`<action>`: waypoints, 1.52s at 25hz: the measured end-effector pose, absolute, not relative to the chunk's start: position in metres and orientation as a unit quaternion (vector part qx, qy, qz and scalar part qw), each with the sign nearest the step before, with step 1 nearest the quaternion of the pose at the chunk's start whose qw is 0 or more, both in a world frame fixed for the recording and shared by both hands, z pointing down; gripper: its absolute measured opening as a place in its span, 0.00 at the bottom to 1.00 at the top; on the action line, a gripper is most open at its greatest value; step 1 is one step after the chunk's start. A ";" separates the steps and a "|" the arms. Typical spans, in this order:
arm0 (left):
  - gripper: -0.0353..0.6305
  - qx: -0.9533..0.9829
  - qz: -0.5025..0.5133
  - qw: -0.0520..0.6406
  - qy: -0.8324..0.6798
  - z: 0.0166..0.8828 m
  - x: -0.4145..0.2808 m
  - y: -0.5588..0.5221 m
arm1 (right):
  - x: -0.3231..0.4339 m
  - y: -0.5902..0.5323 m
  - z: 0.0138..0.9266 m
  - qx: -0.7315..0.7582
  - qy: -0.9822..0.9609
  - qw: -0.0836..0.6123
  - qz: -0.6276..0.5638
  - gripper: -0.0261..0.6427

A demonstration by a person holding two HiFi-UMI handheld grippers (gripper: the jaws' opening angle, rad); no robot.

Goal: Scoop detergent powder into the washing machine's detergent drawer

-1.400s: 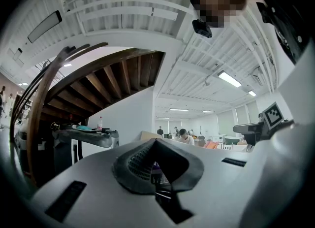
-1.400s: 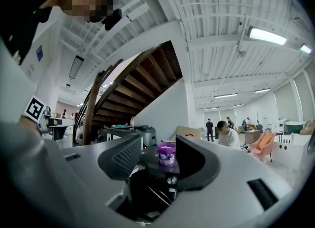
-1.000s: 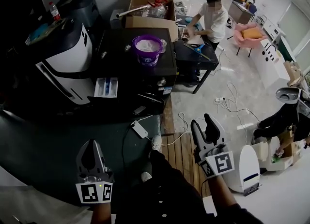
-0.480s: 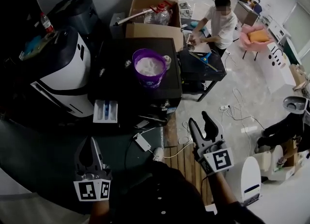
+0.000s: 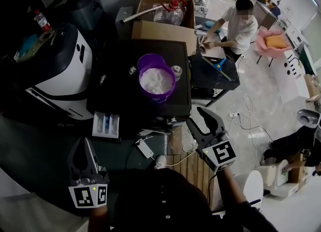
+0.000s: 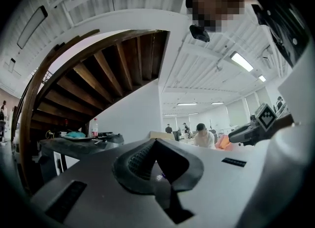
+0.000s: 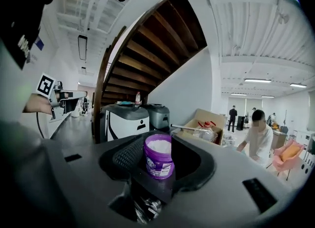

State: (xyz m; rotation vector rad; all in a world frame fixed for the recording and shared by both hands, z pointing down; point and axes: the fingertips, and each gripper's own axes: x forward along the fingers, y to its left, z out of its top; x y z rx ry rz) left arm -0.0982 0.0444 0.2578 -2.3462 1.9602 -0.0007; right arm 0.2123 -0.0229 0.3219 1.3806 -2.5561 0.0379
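Blk surface [image 5: 120, 68], purple tub [image 5: 157, 86], sm. cup [image 5: 176, 71]

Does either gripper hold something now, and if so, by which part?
Nothing is held. The right gripper is closing its jaws with nothing between them; the left gripper has its jaws together, empty.

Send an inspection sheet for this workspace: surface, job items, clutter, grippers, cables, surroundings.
surface: black machine top, carries the tub.
job's things: purple tub open, white powder inside; detergent drawer pulled out; scoop: nothing seen.
clutter: cardboard box with bottles, behind the top.
grippers: left hand-held gripper jaws together, empty; right hand-held gripper jaws apart and closing, nothing between them; both short of the tub.
cables: white adapter and loose cords on the floor.
surroundings: white machine at left; person at a desk.
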 end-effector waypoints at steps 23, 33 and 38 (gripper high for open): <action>0.06 -0.803 -0.058 -0.011 0.593 0.331 -0.159 -0.062 | 0.114 -0.162 0.443 0.315 -0.800 0.476 0.184 0.31; 0.06 -0.816 -0.062 -0.025 0.575 0.352 -0.165 -0.091 | 0.117 -0.172 0.470 0.288 -0.747 0.561 0.213 0.27; 0.06 -0.818 -0.058 -0.030 0.571 0.355 -0.168 -0.098 | 0.123 -0.171 0.474 0.256 -0.724 0.607 0.203 0.26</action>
